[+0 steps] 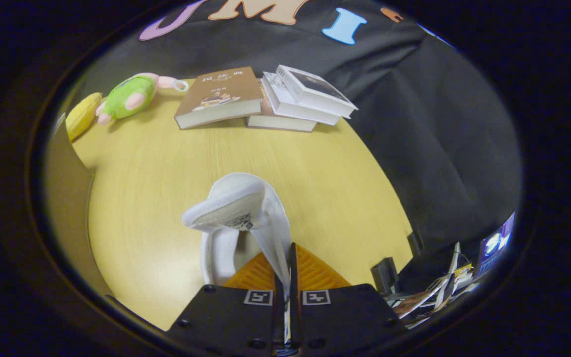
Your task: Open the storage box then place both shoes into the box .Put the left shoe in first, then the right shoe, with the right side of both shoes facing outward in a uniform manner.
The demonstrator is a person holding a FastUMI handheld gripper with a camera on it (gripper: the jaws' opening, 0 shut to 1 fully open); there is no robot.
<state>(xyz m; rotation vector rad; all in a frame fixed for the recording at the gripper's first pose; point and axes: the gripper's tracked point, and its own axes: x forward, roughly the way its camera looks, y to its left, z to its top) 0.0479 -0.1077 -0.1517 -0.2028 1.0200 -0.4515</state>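
A white shoe hangs just ahead of my fingers, lifted above the yellow wooden table, its padded tongue flopped toward the camera. My gripper is shut on the shoe's thin collar edge, which runs down between the two fingers. A tan wall of the storage box rises beside the shoe on the left; its inside is hidden from here.
At the table's far edge lie a brown book and a stack of white books. A green and pink plush toy and a yellow plush lie at the far left. The table's right edge drops to clutter below.
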